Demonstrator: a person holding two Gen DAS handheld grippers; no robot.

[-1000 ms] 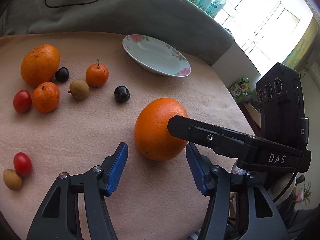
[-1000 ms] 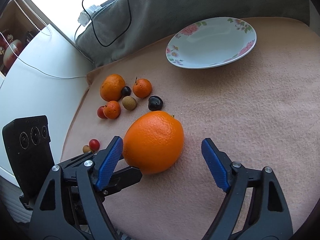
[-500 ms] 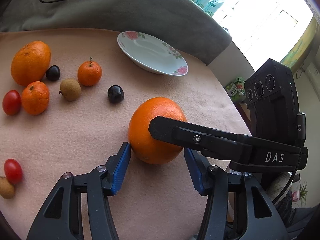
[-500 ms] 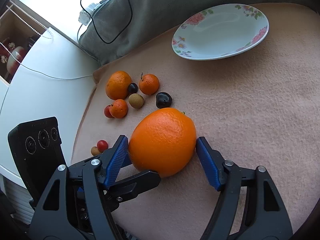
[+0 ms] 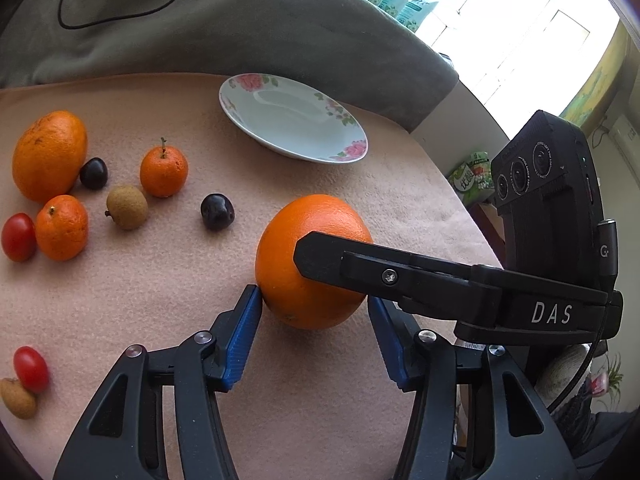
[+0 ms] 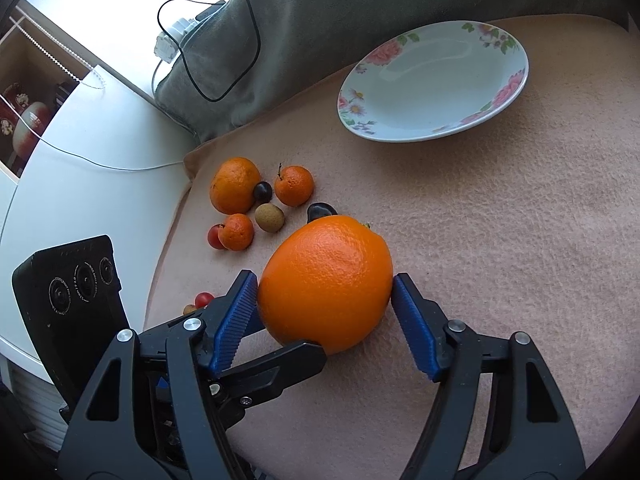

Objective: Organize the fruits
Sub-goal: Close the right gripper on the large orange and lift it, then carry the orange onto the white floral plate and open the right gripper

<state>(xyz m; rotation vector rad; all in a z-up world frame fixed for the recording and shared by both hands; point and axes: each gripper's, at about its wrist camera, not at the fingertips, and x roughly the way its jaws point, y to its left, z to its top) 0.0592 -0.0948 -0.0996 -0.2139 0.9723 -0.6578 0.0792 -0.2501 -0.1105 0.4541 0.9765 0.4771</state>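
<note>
A: What is the right gripper (image 6: 325, 312) doing?
B: Its jaws have just been closing, and both blue pads (image 6: 234, 318) now press the sides of the big orange (image 6: 326, 282), which sits on the pink cloth (image 6: 500, 248).
A: And the left gripper (image 5: 314, 338)?
B: It stands part open. Its left pad touches the same orange; the right pad is just beside it, and I cannot tell whether it presses.
A: Any writing?
B: "DAS" in white on the right gripper's body, seen from the left wrist view. A green packet (image 5: 472, 176) beyond the cloth carries print too small to read.
A: Further out?
B: A flowered plate (image 6: 434, 80) at the far side, and smaller fruits (image 5: 124, 206) lying well left of the orange.
</note>
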